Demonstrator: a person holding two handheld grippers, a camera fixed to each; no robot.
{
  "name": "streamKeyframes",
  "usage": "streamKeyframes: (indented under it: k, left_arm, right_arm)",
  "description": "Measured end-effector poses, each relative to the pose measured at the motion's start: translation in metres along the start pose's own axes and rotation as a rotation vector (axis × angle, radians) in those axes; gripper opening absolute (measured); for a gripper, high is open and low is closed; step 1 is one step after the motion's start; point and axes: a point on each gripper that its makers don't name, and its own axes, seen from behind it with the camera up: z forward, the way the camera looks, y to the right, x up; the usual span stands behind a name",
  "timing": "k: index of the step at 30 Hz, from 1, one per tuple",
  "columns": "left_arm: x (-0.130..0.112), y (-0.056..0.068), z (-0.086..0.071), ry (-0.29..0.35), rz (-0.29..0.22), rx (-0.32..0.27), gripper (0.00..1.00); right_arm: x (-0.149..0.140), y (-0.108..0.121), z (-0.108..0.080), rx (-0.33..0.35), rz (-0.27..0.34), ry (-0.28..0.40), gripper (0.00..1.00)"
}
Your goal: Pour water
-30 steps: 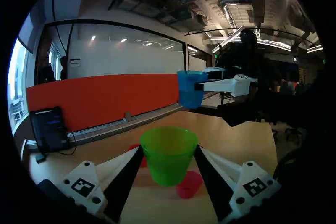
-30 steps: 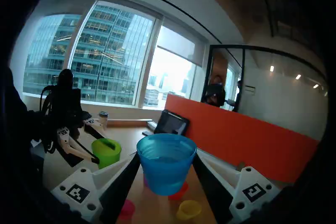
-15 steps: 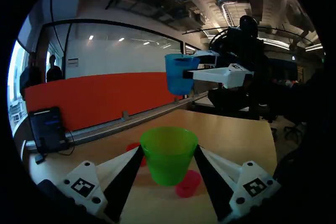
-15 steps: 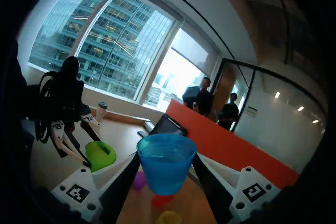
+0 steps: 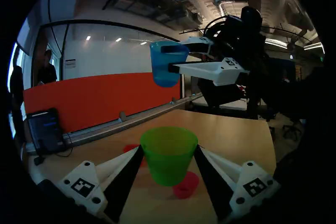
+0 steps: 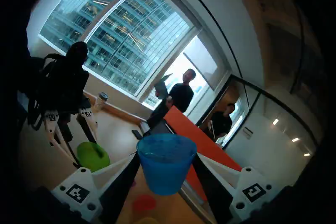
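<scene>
Both clamped: right gripper's (image 6: pixel 166 157) blue cup (image 6: pixel 166 171) (tilted) higher than left gripper's (image 5: pixel 168 150) green cup (image 5: pixel 169 161).

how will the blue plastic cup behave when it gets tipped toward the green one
The blue tapered plastic cup appears to hold water, so it is probably heavier than it looks. Its smooth wall could slip in the right hand-held gripper once tilted. Thin plastic may flex if squeezed.

Your round green plastic cup (image 5: pixel 169 156) is smooth and half-glossy; your round blue plastic cup (image 6: pixel 166 165) is translucent. Your left claw (image 5: pixel 168 150) and right claw (image 6: pixel 166 156) are matt white plastic. The pale wooden surface (image 5: pixel 235 133) looks smooth.
</scene>
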Motion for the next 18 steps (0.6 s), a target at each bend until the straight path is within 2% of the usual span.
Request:
streamKeyframes:
  k: [9,18]
  left_arm:
    - [0.003,0.002,0.003,0.002,0.003,-0.011,0.86]
    - [0.007,0.003,0.005,0.010,-0.004,-0.016,0.86]
  right_arm:
    - [0.008,0.003,0.011,0.000,-0.149,0.003,0.90]
    - [0.015,0.005,0.018,0.002,-0.249,0.007,0.90]
